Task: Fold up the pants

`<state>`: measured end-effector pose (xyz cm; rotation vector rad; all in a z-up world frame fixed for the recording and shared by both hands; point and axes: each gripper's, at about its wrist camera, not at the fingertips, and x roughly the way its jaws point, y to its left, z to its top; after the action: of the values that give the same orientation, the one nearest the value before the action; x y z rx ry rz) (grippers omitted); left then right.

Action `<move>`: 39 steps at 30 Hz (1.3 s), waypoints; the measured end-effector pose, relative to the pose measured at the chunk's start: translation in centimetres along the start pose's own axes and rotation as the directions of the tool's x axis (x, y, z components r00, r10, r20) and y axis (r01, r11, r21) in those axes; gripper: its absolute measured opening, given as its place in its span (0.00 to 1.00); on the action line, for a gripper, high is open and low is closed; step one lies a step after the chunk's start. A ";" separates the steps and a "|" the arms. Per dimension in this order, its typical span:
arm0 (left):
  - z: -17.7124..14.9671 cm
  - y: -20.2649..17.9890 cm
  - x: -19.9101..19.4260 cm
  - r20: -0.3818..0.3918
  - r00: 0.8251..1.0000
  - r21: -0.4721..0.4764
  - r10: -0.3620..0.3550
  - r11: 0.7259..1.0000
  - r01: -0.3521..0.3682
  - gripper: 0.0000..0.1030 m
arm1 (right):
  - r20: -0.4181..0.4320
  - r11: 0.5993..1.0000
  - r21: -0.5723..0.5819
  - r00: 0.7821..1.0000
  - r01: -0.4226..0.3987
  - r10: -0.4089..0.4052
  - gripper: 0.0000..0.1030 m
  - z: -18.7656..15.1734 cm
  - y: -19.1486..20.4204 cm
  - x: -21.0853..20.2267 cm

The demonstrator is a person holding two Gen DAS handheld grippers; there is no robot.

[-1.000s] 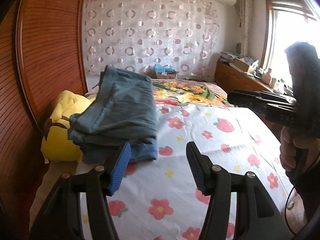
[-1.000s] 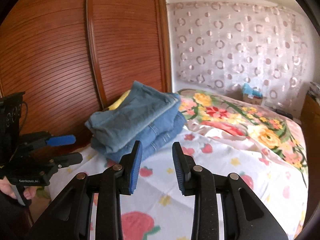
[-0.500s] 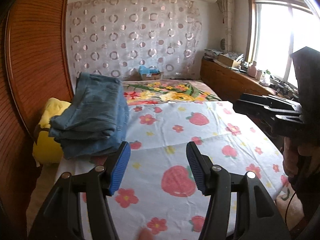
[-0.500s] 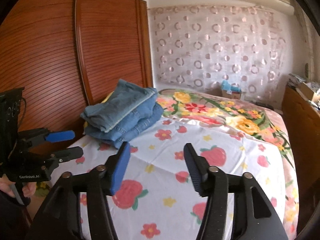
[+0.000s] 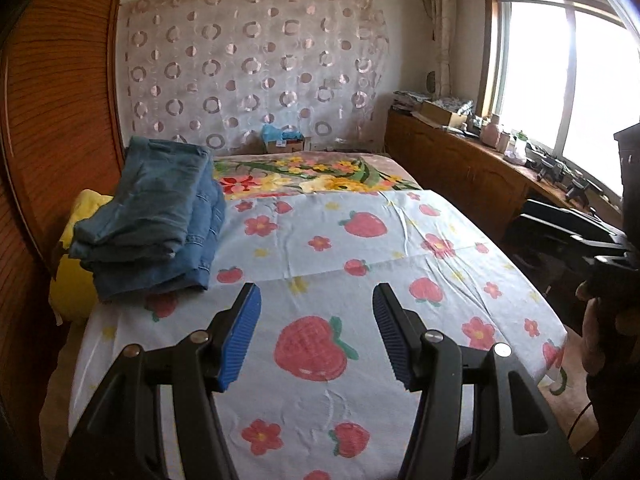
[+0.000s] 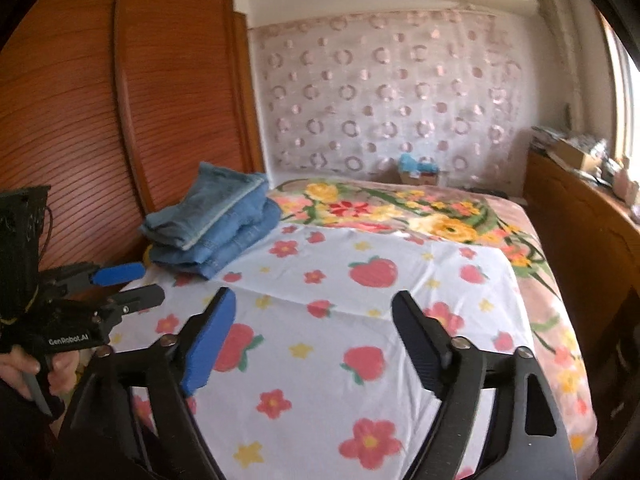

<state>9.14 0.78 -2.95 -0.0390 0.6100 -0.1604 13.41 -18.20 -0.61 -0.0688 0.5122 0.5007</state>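
Note:
A stack of folded blue jeans (image 5: 156,216) lies at the far left of the bed, partly on a yellow cushion (image 5: 76,280); the right wrist view shows the same jeans (image 6: 216,224) beside the wardrobe. My left gripper (image 5: 316,320) hovers open over the strawberry-print sheet (image 5: 360,264), well short of the jeans, with nothing between its blue pads. My right gripper (image 6: 314,304) is over the sheet too, its jaws opening wide and empty. Each gripper shows in the other's view: the left gripper (image 6: 148,282) at the left edge, the right gripper (image 5: 524,220) at the right edge.
A ribbed wooden wardrobe (image 6: 120,120) runs along the bed's left side. A floral blanket (image 5: 320,176) covers the bed's far end, in front of a curtained wall. A cluttered low wooden cabinet (image 5: 460,168) under a bright window lines the right side. A hand (image 6: 24,364) holds the left gripper's handle.
Both grippers have drawn back from the jeans stack, which now sits smaller and farther off. The right gripper's jaws have spread from nearly shut to wide. The left jaws kept their gap.

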 end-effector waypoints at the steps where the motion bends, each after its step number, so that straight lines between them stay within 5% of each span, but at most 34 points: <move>1: -0.1 -0.2 0.1 -0.002 1.000 0.002 0.003 1.000 -0.003 0.56 | 0.000 1.000 0.000 1.000 0.016 -0.016 0.83 -0.1 -0.1 -0.2; 16: 1.9 -3.2 -2.8 0.067 0.998 0.007 0.016 1.000 -0.016 0.56 | 0.023 0.988 0.075 0.990 0.138 -0.140 0.84 -0.9 -3.7 -4.7; 39: 4.1 -3.0 -8.1 0.180 0.979 -0.007 0.092 0.996 -0.092 0.56 | 0.140 0.982 0.053 0.972 0.184 -0.189 0.85 1.9 -1.1 -8.9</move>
<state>4.52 -0.86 5.25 -0.0236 0.4299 -0.0664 8.12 -22.75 5.30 -0.0418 0.3687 0.3086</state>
